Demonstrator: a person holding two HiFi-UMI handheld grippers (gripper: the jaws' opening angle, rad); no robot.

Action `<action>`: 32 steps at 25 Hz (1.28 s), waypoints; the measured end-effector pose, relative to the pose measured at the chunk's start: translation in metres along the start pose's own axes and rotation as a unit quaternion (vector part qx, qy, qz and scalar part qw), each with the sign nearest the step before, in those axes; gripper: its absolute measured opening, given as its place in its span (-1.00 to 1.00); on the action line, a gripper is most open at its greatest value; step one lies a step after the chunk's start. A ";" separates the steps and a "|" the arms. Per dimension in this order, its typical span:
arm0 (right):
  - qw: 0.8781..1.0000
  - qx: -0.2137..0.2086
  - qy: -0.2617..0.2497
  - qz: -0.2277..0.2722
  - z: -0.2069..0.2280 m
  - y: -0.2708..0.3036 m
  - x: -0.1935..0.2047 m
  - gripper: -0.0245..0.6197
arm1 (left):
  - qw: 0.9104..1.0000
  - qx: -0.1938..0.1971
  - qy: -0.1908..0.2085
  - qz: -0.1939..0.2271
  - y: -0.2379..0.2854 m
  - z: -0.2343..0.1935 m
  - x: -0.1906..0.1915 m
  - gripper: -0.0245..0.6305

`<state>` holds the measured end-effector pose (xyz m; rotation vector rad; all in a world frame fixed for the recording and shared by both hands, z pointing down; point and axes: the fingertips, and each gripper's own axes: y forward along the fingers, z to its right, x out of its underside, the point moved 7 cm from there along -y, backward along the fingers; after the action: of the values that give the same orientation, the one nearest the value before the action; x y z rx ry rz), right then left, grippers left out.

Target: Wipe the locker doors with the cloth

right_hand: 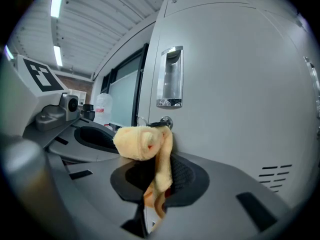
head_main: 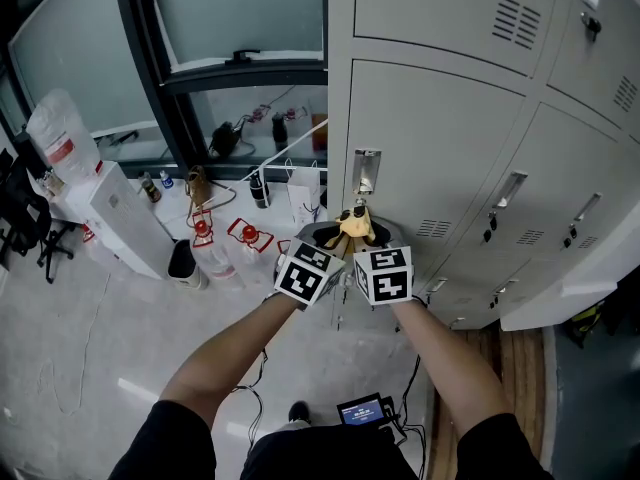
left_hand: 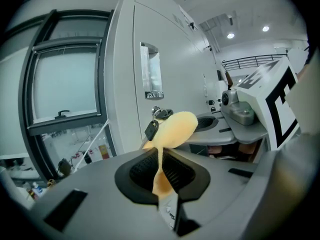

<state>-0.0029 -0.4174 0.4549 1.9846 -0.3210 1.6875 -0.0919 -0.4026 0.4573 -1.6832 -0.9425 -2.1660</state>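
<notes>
Left gripper (left_hand: 161, 180) and right gripper (right_hand: 155, 184) each clamp one end of the soft yellow cloth (right_hand: 142, 141), holding it at the pale grey metal locker door's (head_main: 440, 148) left edge, presumably for a two-handed wipe.

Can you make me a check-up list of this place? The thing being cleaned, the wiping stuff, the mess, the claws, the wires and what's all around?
Surface: grey locker door, shut, with a key hanging from it.
Job's things: one yellow cloth, bunched up next to the key.
Clutter: bottles and a white bag on the floor.
Claws: left claw and right claw side by side, both shut on the cloth.
Cables: a black cable on the floor by a small screen.
Surroundings: window and water cooler beside the lockers.
</notes>
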 end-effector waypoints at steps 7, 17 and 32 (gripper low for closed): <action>1.000 0.007 -0.007 -0.007 0.020 -0.011 0.006 -0.70 | 1.000 0.012 0.000 -0.001 0.017 0.017 -0.004 -0.81; 0.999 0.028 -0.007 -0.014 0.062 -0.035 0.020 -0.70 | 0.999 0.040 0.008 -0.001 0.049 0.053 -0.016 -0.81; 0.995 0.092 0.009 -0.030 0.149 -0.085 0.045 -0.70 | 0.995 0.100 0.024 0.007 0.116 0.128 -0.044 -0.81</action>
<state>0.1743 -0.4174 0.4650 2.0852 -0.1020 1.7506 0.0854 -0.4208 0.4721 -1.5326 -1.0922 -2.0176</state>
